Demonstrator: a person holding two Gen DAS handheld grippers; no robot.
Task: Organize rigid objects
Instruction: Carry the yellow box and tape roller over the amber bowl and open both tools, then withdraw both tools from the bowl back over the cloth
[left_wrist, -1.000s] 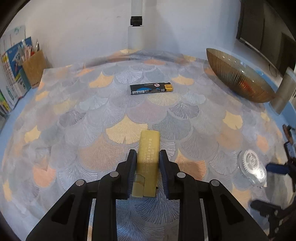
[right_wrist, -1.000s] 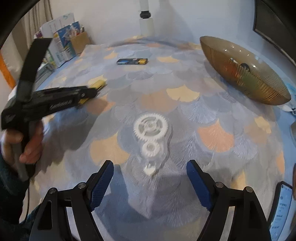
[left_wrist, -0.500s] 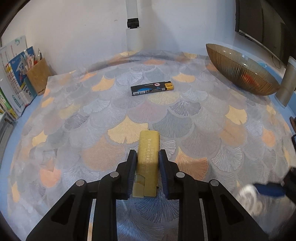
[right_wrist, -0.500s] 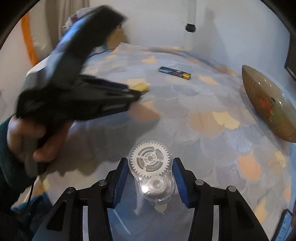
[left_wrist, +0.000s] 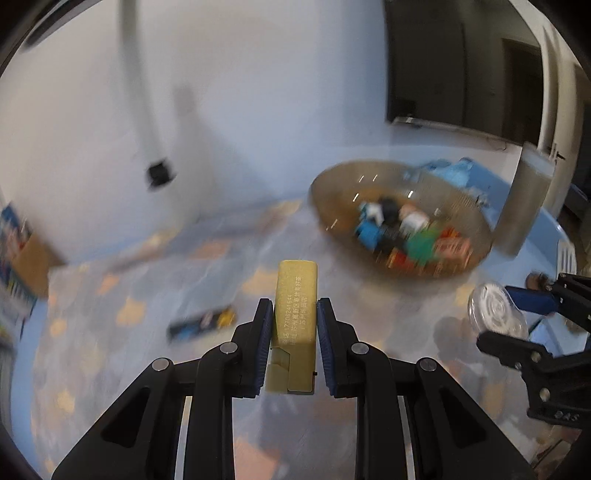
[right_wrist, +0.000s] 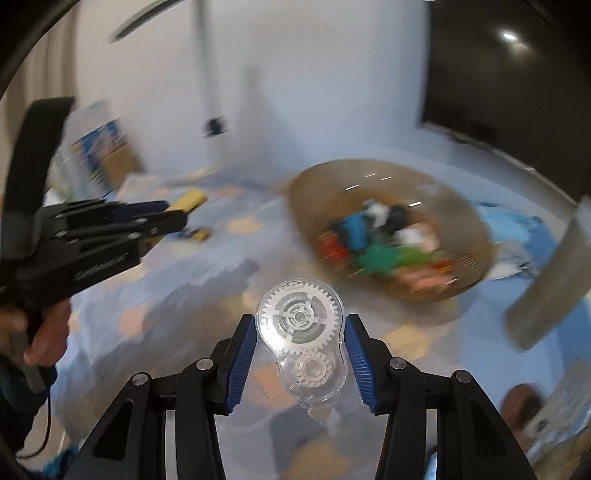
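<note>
A: Starting at the left edge of the surface (left_wrist: 92, 369), there's a cardboard box (left_wrist: 33, 258) with leaflets up against the wall, out of play.

B: Then the dark pack (left_wrist: 201, 325) with the yellow end, lying flat on the cloth, untouched. My guess is it's next in line.

A: Now the left claw (left_wrist: 294, 332): pads clamped on both long sides of the yellow lighter (left_wrist: 295, 314), its far end sticking out ahead, clear of the cloth. A side grip like that should let it drop off straight once the pads part.

B: Further right, the right claw (right_wrist: 300, 352), its pads pressed onto the flanks of the clear tape dispenser (right_wrist: 301, 332), gears facing up. It's wide and flat, so gripping the narrow waist makes sense.

A: And both point toward the amber bowl (left_wrist: 325, 192) near the far right corner, already loaded with small colourful bits.

B: So that's the collecting spot, I'd say. Everything's smeared, hard to name what's inside.

A: Beside the bowl a grey upright cylinder (left_wrist: 524, 199) stands close. Worth steering round that.
</note>
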